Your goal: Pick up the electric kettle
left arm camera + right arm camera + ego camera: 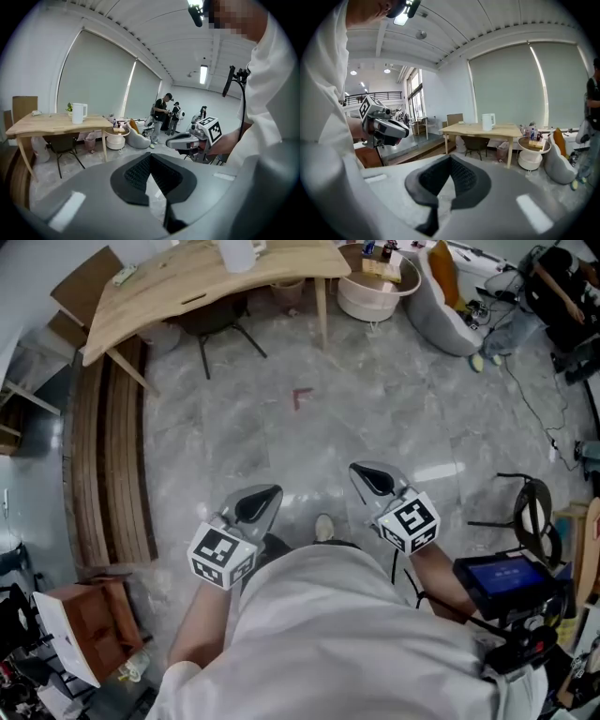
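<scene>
White electric kettle (78, 113) stands upright on the wooden desk (51, 124), about midway along it and toward its far edge, well apart from both grippers; left gripper (151, 157) is clenched, its pads meeting with nothing between them; right gripper (450, 157) is likewise clenched and empty; both are held side by side, near the person's body, over the grey marble floor (375, 418), tilted slightly downward; a dark chair (63, 143) sits under the desk.
</scene>
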Demonstrator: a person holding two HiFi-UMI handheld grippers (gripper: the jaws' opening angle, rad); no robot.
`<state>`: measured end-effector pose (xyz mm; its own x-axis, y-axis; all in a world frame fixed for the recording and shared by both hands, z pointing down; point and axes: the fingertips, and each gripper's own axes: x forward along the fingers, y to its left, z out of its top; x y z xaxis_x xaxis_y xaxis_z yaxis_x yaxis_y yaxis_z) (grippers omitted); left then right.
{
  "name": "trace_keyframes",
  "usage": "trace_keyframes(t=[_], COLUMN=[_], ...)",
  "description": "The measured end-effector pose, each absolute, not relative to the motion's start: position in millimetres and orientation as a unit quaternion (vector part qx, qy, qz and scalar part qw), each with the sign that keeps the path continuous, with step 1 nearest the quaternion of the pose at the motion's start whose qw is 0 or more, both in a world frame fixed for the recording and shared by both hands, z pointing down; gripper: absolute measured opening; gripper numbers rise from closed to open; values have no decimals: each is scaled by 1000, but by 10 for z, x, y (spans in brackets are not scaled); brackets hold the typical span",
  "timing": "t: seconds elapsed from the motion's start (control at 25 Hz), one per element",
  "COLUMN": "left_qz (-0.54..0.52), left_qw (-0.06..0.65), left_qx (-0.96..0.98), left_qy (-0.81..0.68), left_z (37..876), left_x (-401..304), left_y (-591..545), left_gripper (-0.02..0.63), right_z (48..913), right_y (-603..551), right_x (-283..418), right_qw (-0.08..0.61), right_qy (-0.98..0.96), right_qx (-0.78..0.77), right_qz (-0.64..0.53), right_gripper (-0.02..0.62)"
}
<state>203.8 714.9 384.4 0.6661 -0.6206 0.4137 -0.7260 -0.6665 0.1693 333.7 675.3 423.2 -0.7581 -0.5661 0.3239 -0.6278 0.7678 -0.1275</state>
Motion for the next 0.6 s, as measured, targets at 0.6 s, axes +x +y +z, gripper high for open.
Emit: trace_keyframes(t=[0.6], left_qz=[153], left_qw=[189], left_qx=[894], left_qy=[-375], left_z=[4150], left_x=[1478], left_y=[5658], left_gripper=[8], right_z=[4471], right_y=[5120], right_x=[2831], right_qw=[157], right_qy=[-916], right_qx=[350], right_qz=[113], right_gripper=[43])
